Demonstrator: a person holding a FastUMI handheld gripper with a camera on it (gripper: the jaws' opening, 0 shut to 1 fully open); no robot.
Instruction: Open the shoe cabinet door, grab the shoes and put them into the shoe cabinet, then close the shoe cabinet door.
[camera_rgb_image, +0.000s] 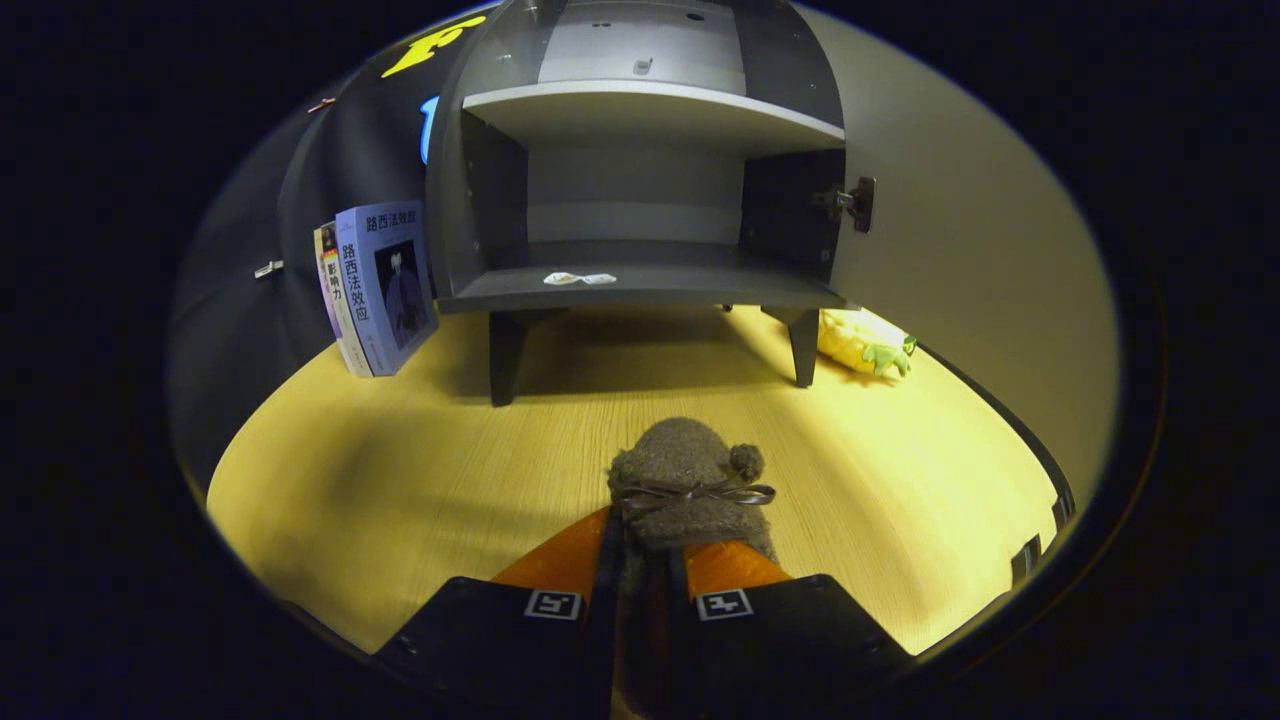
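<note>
Pinching a shoe, the gripper holds it over the floor, before the cabinet.
Door open; lower shelf bears a white scrap, maybe paper. Shoe: brown, fuzzy, with bow and pompom.

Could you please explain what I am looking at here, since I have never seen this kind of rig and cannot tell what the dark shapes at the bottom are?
There is no robot arm: a person carries a handheld gripper, and the camera rides on it, looking forward along its two fingers. Those are the orange and black shapes at the bottom. The fingers are closed on a fuzzy brown shoe with a small bow, which sticks out ahead of them above the wooden table. Beyond it stands the grey shoe cabinet, its door swung open to the right and its shelves bare apart from a small white scrap. Books lean beside the cabinet's left, and a yellow plush toy lies by its right leg.
</note>
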